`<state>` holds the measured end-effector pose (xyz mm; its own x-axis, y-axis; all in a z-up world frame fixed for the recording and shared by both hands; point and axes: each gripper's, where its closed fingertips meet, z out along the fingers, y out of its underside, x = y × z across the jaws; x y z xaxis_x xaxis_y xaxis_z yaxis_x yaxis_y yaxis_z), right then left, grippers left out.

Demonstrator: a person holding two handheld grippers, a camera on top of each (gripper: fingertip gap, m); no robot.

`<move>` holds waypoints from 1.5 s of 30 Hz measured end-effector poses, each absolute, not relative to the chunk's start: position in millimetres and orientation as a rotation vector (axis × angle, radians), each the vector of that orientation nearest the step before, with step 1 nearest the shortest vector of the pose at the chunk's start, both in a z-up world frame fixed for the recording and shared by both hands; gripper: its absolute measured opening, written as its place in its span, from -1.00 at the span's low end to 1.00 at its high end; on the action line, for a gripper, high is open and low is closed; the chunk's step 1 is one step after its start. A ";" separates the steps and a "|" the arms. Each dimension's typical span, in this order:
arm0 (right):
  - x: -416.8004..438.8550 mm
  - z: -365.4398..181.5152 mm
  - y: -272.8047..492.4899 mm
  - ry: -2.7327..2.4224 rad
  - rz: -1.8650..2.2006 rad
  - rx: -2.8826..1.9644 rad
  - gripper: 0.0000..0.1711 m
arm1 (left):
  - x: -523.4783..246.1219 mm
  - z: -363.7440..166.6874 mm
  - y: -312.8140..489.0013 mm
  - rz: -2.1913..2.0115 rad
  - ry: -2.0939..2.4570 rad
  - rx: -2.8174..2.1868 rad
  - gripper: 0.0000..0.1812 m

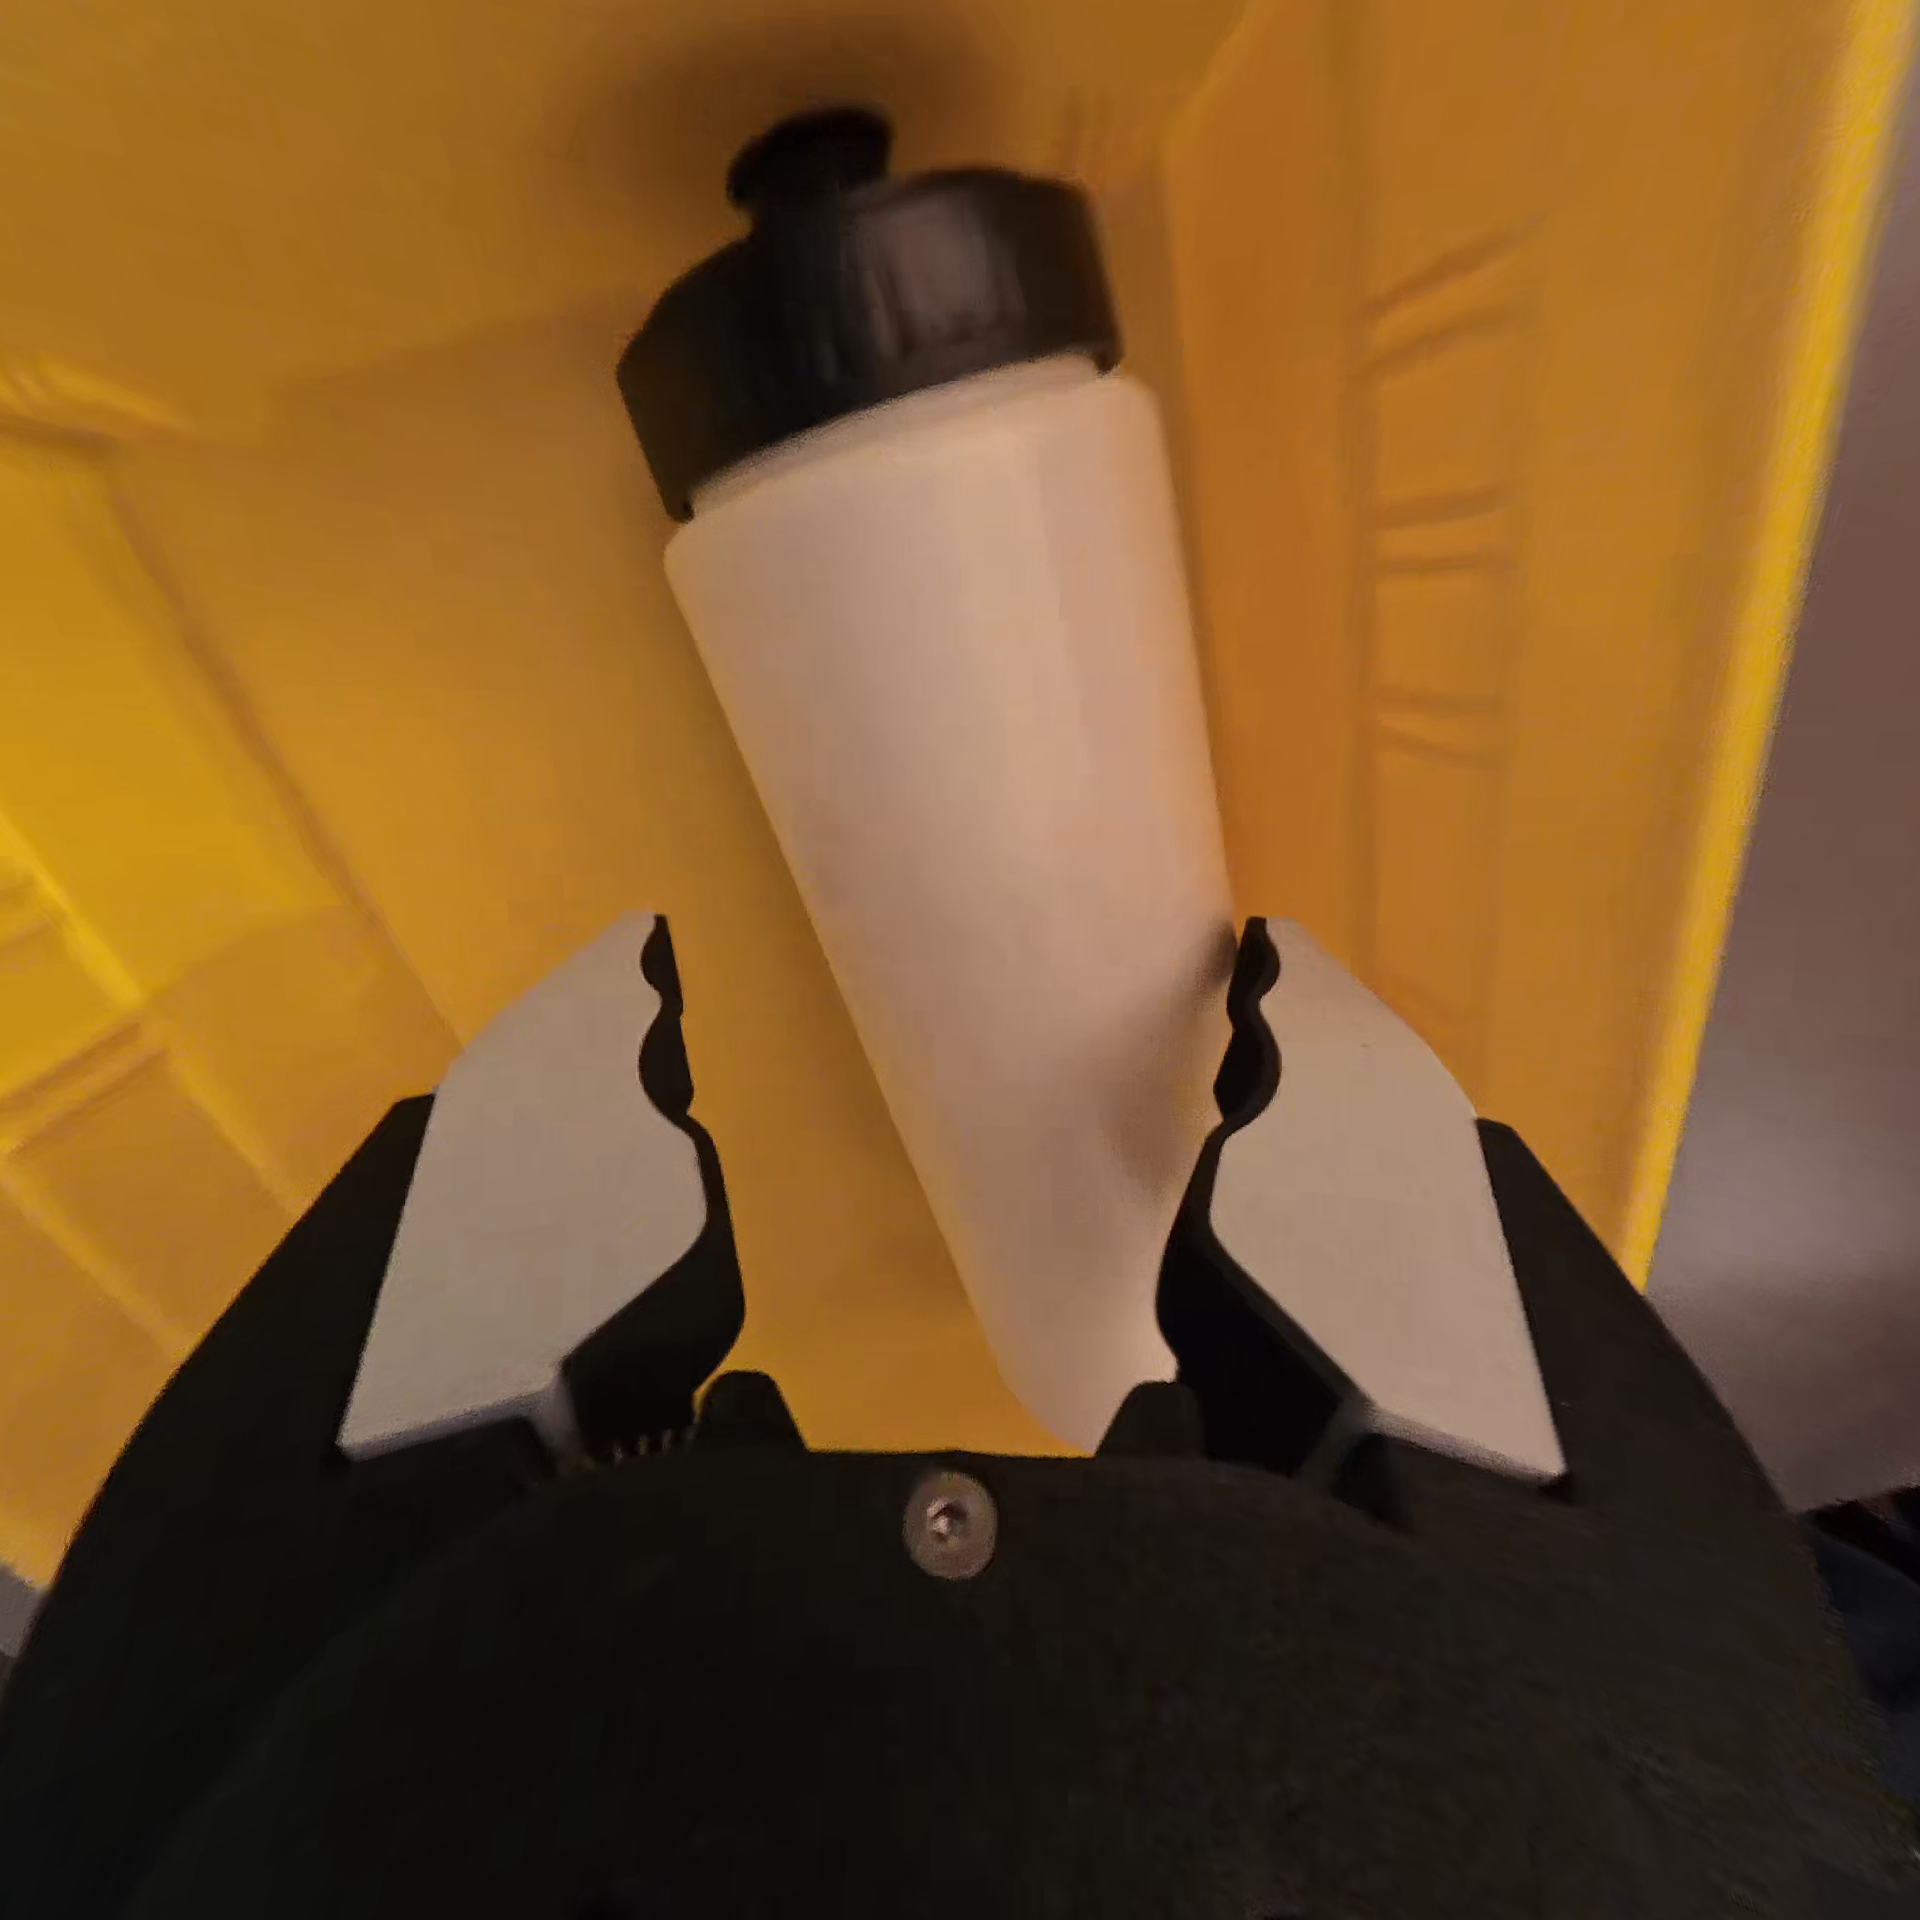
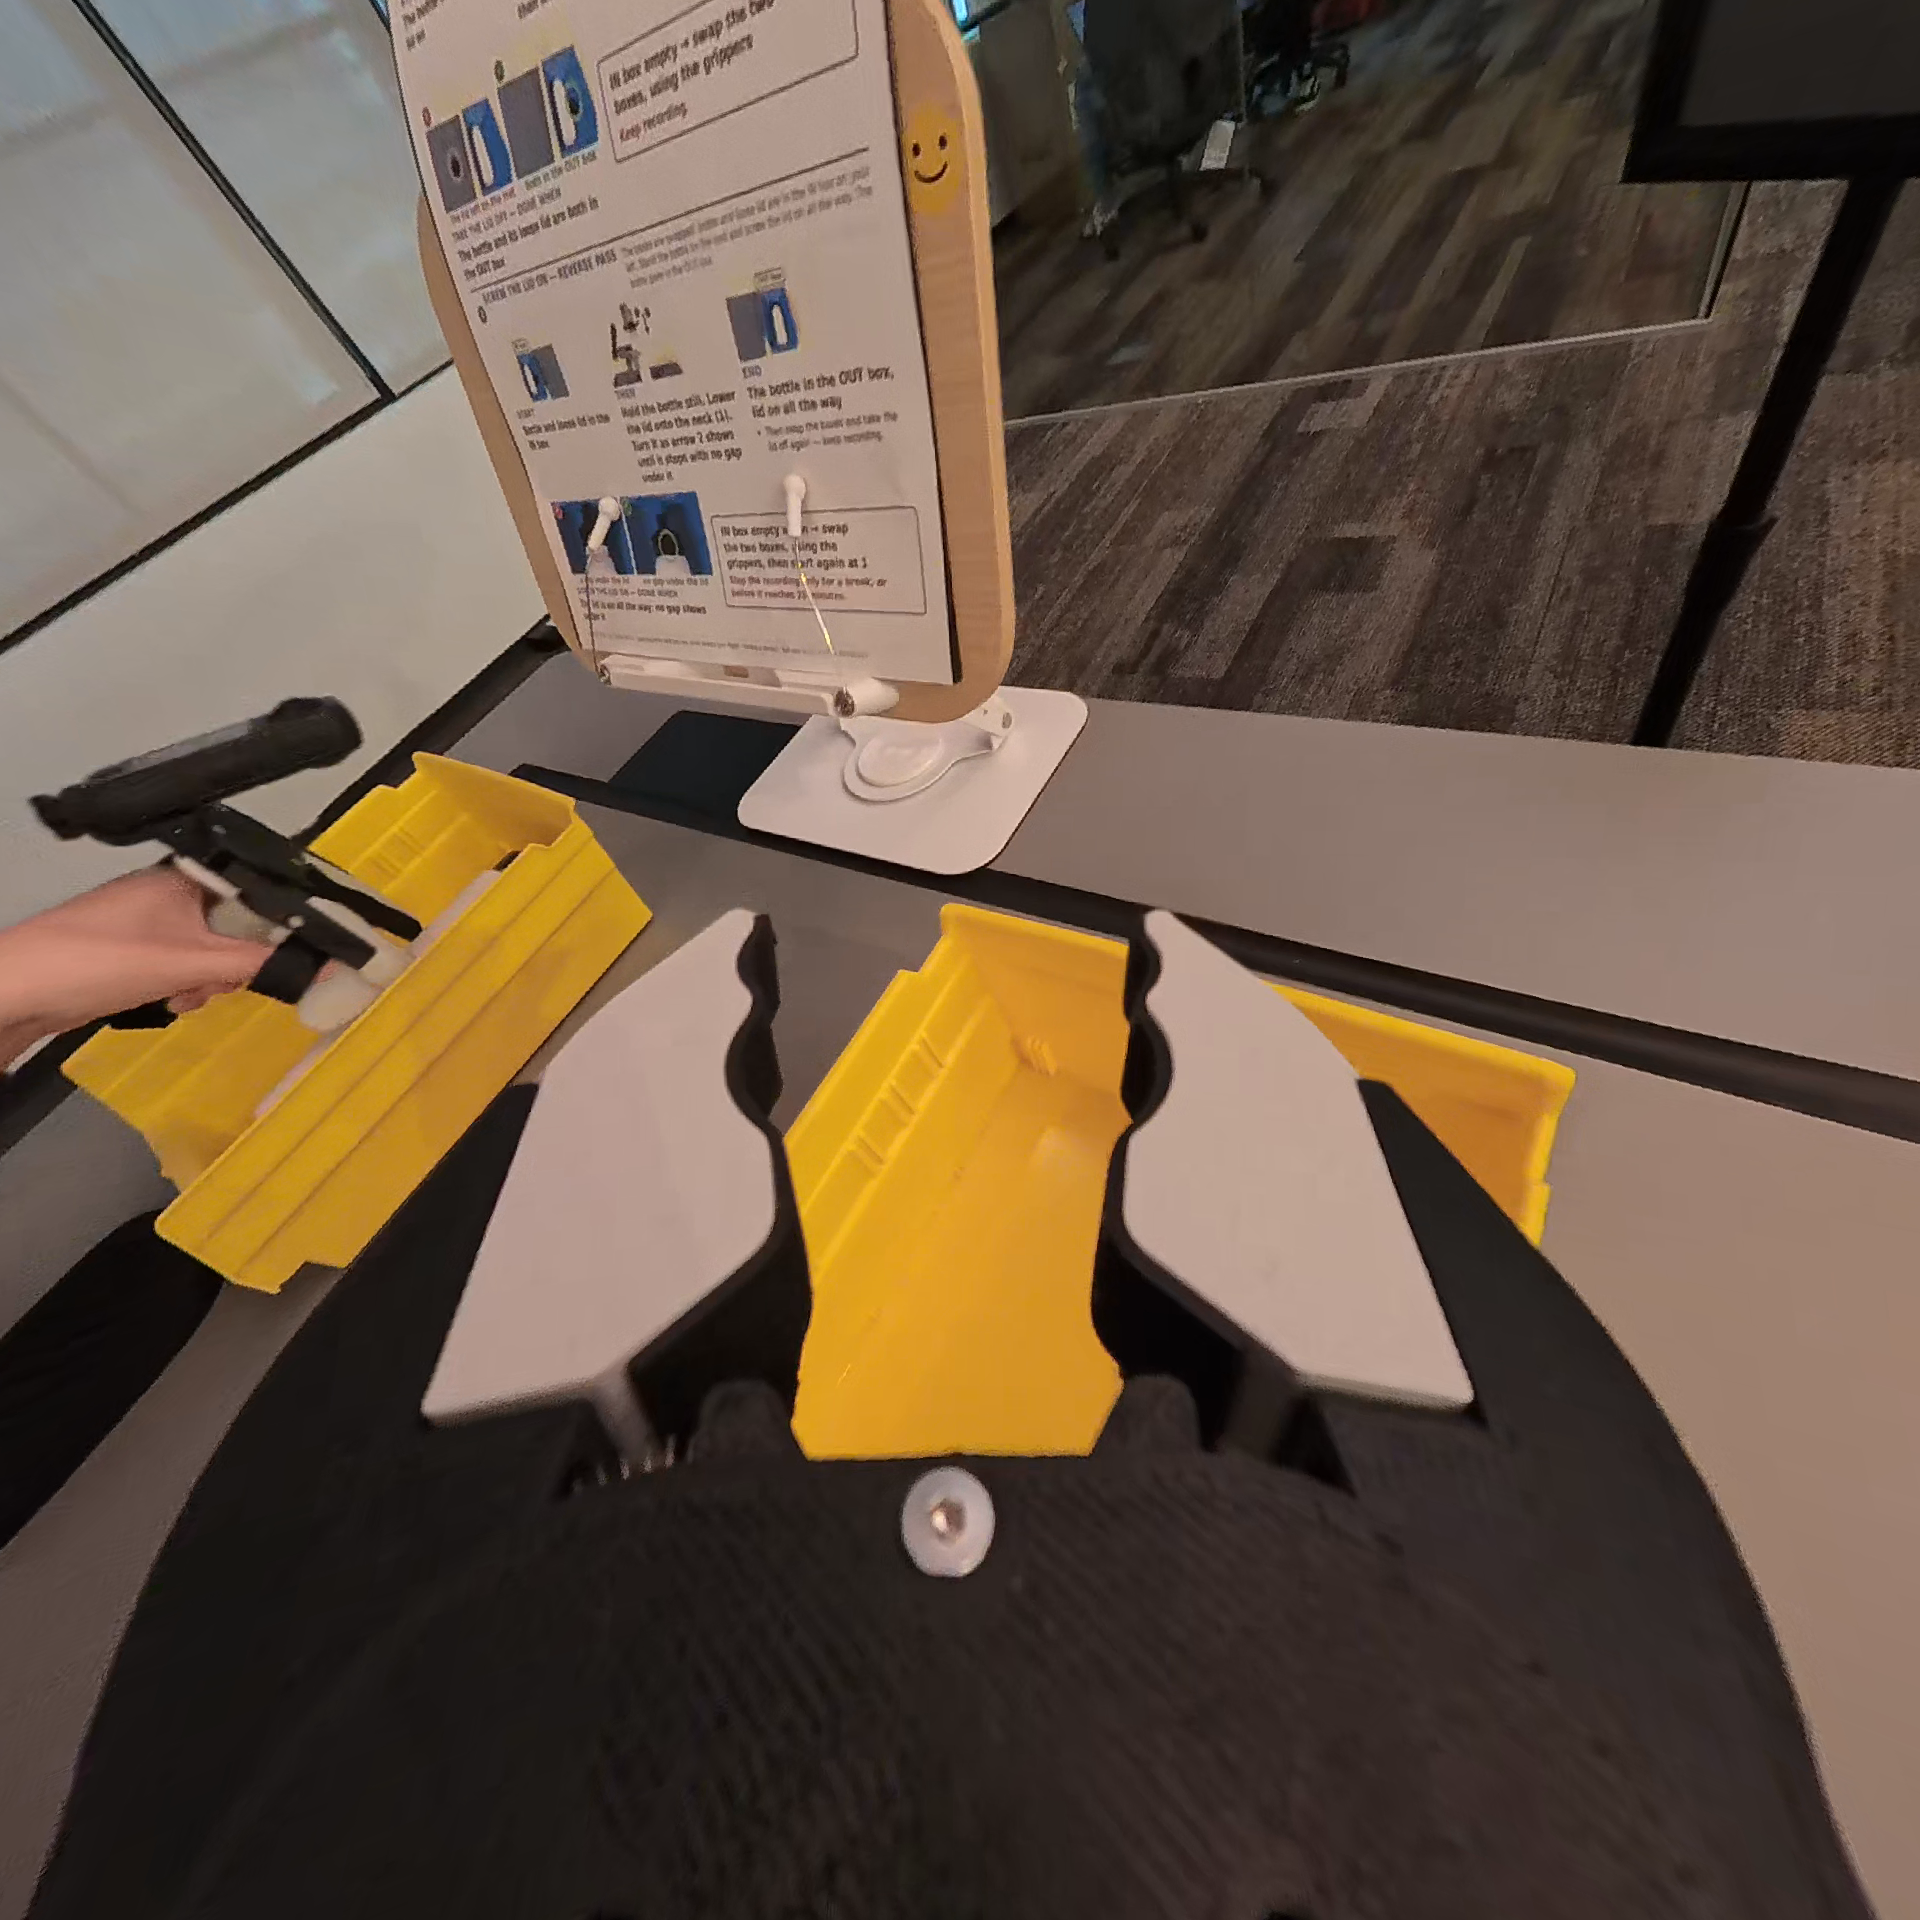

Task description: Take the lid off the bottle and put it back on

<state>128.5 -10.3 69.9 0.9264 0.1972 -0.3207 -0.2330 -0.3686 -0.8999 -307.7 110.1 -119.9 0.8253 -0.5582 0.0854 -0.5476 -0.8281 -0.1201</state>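
A white bottle (image 1: pixel 935 748) with a black screw lid (image 1: pixel 862 322) on it lies on its side inside a yellow box (image 1: pixel 364 644). My left gripper (image 1: pixel 953 925) is open around the bottle's lower end. Its right finger (image 1: pixel 1340 1174) touches the bottle and its left finger (image 1: pixel 551 1174) stands clear. In the right wrist view, a hand holds the left gripper (image 2: pixel 343 956) down in the left yellow box (image 2: pixel 416 1060). My right gripper (image 2: pixel 956 925) is open and holds nothing, hovering over a second, empty yellow box (image 2: pixel 956 1195).
Both boxes sit on a grey table (image 2: pixel 1455 831). An instruction board (image 2: pixel 707 364) on a white stand (image 2: pixel 914 800) stands at the table's far edge. Beyond the table is a wood-pattern floor (image 2: pixel 1403 416). The box wall (image 1: pixel 1455 623) rises close on the bottle's right.
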 end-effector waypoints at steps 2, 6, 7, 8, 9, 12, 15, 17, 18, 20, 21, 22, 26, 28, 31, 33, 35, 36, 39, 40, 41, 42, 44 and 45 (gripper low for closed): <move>122.7 65.4 -9.7 0.003 0.447 -1.933 -0.24 | -313.2 -128.4 109.6 -0.137 0.859 -2.982 0.07; 117.5 57.2 -6.2 -0.043 0.368 -1.992 -0.24 | -329.5 -143.0 117.2 0.063 0.903 -2.974 0.01; 116.4 55.0 -5.2 -0.051 0.356 -2.005 -0.24 | -329.1 -142.4 118.1 0.057 0.913 -2.962 0.00; 114.6 52.7 -4.2 -0.062 0.349 -2.017 -0.24 | -329.3 -142.3 119.1 0.046 0.924 -2.950 0.00; 112.5 50.5 -3.2 -0.072 0.347 -2.030 -0.24 | -329.5 -142.2 119.6 0.025 0.928 -2.944 0.00; 106.6 45.6 -0.4 -0.102 0.335 -2.059 -0.24 | -336.4 -139.6 124.0 0.002 0.906 -2.925 -0.01; 99.8 42.7 2.1 -0.129 0.326 -2.075 -0.25 | -342.2 -129.3 129.3 -0.067 0.877 -2.883 -0.01; 94.3 41.7 3.5 -0.153 0.323 -2.082 -0.25 | -343.0 -119.1 130.5 -0.172 0.859 -2.852 -0.02; 91.8 41.2 4.1 -0.164 0.320 -2.086 -0.25 | -344.6 -114.0 130.3 -0.219 0.845 -2.843 -0.02; 86.5 41.2 5.5 -0.182 0.316 -2.088 -0.26 | -347.7 -102.9 129.1 -0.307 0.829 -2.817 -0.02; 83.2 41.5 6.0 -0.191 0.320 -2.088 -0.26 | -347.9 -96.0 128.3 -0.355 0.824 -2.795 -0.02; 78.8 42.3 6.4 -0.203 0.326 -2.086 -0.26 | -346.5 -87.5 127.0 -0.408 0.824 -2.764 -0.02; 40.1 61.3 8.3 -0.310 0.422 -1.986 -0.27 | -316.2 -32.6 109.6 -0.676 0.881 -2.525 -0.02; 1.4 82.4 4.6 -0.402 0.559 -1.861 -0.27 | -288.3 7.1 89.0 -0.757 0.982 -2.328 -0.02; -66.9 116.7 -16.0 -0.566 0.838 -1.628 -0.13 | -229.1 67.4 30.9 -0.901 1.180 -1.961 -0.02; -103.2 128.3 -31.6 -0.647 0.982 -1.520 0.04 | -190.9 90.0 -11.9 -0.994 1.278 -1.757 -0.01; -126.3 129.9 -43.7 -0.724 1.044 -1.478 0.13 | -159.3 93.6 -42.9 -1.033 1.343 -1.612 -0.01; -132.4 129.7 -47.1 -0.748 1.048 -1.468 0.15 | -146.1 90.5 -51.8 -1.035 1.355 -1.560 -0.01; -130.2 124.1 -43.6 -0.751 0.990 -1.490 0.17 | -116.1 69.3 -55.7 -0.973 1.333 -1.450 -0.01; -126.0 123.0 -41.3 -0.741 0.981 -1.495 0.17 | -108.8 59.2 -52.4 -0.938 1.316 -1.424 -0.01; -121.1 121.7 -38.3 -0.726 0.979 -1.502 0.17 | -102.4 47.5 -49.4 -0.913 1.304 -1.408 -0.01; -116.7 118.8 -35.0 -0.713 0.980 -1.515 0.14 | -97.2 34.0 -46.5 -0.891 1.302 -1.408 -0.01; -114.9 104.4 -32.0 -0.745 1.004 -1.573 -0.07 | -89.8 7.7 -44.0 -0.877 1.312 -1.421 -0.01; -116.2 93.4 -29.7 -0.770 1.007 -1.621 -0.09 | -88.3 -4.0 -41.9 -0.875 1.306 -1.439 -0.01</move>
<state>-116.2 -29.7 93.4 0.4427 0.8653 -0.2351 0.0005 -0.2624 -0.9650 -88.3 -41.9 -4.0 0.1670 -0.9814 -0.0948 -0.2859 0.0438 -0.9573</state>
